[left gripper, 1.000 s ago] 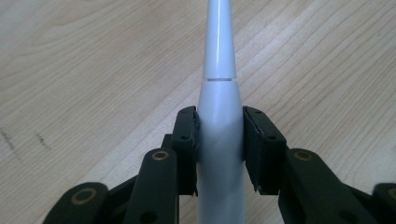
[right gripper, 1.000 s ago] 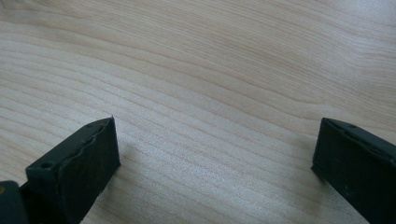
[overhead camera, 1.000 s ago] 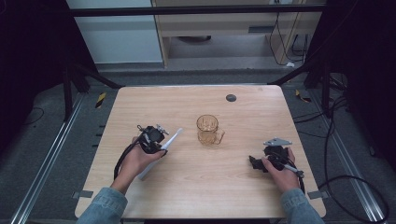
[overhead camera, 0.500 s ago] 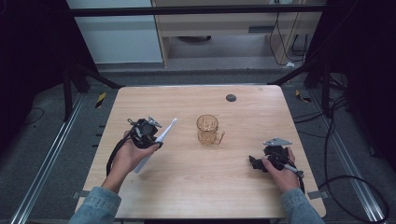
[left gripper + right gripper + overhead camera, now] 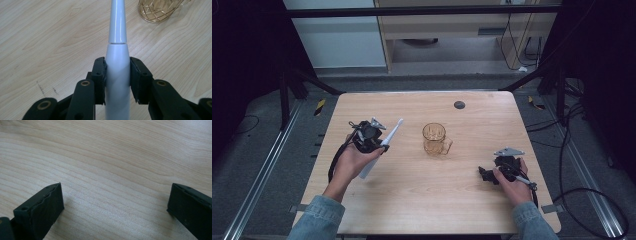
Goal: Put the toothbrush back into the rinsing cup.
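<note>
while the left gripper [image 5: 117, 75] pinches the white toothbrush [image 5: 117, 65] between its jaws | amber mug [image 5: 435, 139] nearby | right gripper [image 5: 115, 205] spread wide over bare table [image 5: 112, 157]

High view looking forward and down over the whole table [image 5: 422, 200], both gripper views close above its wood, left gripper view sharing the amber mug [image 5: 160, 10] [image 5: 435, 139]

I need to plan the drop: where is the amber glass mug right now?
In the high view the amber glass mug stands near the table's middle, just right of the white toothbrush clamped in the left gripper.
</note>
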